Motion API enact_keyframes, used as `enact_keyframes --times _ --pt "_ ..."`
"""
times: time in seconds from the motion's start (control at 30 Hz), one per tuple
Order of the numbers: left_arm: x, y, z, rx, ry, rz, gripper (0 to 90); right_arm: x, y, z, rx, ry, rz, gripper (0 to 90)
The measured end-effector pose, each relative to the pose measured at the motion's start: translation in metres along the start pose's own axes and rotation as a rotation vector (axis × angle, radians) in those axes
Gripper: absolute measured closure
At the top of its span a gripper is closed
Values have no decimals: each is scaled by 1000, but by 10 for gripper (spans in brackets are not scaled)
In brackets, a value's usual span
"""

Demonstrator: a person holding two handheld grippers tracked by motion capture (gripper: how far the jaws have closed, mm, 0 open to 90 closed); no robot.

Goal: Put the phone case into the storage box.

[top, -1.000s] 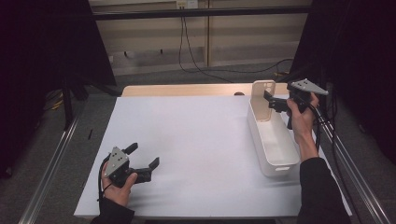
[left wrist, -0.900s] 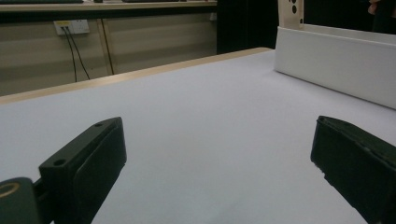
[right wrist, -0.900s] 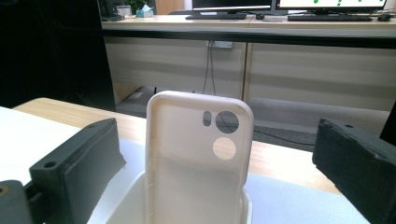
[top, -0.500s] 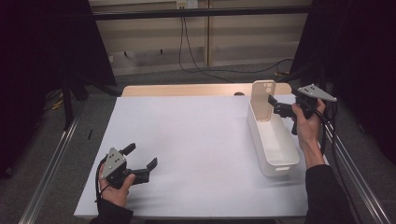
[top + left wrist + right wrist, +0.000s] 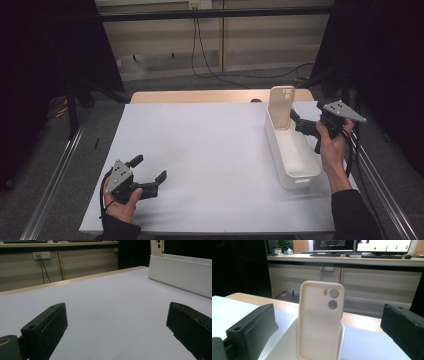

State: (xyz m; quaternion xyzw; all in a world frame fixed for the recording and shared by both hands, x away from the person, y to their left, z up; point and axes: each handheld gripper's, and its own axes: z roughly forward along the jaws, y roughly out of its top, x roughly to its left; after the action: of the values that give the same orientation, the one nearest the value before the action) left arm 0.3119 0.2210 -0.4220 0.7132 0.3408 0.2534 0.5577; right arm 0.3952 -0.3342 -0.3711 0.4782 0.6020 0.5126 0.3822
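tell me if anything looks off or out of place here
Only the phone case: it stands upright at the far end of the white bin, sticking up well above its rim instead of lying flat inside. Nothing looks spilled or damaged.

**Three cameras, one shared bin**

The high view looks forward and down from the person's side, taking in the whole tabletop. The left gripper view sits low over the tabletop, facing across it toward the white bin. The right gripper view looks closely at the phone case standing in that bin, which all three views share.
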Motion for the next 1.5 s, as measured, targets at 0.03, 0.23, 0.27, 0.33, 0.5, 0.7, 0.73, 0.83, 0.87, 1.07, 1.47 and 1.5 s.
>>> enact_keyframes --times 0.03,0.23,0.27,0.33,0.5,0.7,0.73,0.83,0.87,1.07,1.47,1.5 --pt "0 0 0 -1 2 1 34 1 -1 -2 -1 9 1 0" --pt "0 0 -1 -2 10 4 34 5 -6 -14 -10 28 -3 0" --pt "-1 0 -1 -7 12 -1 33 6 -7 -17 -9 26 -4 0" --pt "0 0 -1 -8 13 -2 33 6 -8 -22 -7 25 -6 0" --pt "-1 0 -1 -10 18 -2 33 5 -7 -32 -17 20 8 0" --pt "-1 0 -1 -7 13 -3 33 9 -12 -45 -44 21 4 0" --pt "-1 0 -1 -9 11 -4 33 10 -12 -46 -46 25 8 0" --pt "-1 0 -1 -8 13 -4 33 13 -12 -53 -58 28 5 0" --pt "-1 0 -2 -8 14 -4 33 15 -12 -55 -57 31 5 0" --pt "-2 0 -2 -7 16 -6 33 21 -18 -63 -40 33 6 0" --pt "-1 0 -3 -5 22 -7 33 23 -25 -85 -38 35 1 0" --pt "-1 0 -3 -5 21 -8 33 24 -25 -86 -41 35 -1 0"
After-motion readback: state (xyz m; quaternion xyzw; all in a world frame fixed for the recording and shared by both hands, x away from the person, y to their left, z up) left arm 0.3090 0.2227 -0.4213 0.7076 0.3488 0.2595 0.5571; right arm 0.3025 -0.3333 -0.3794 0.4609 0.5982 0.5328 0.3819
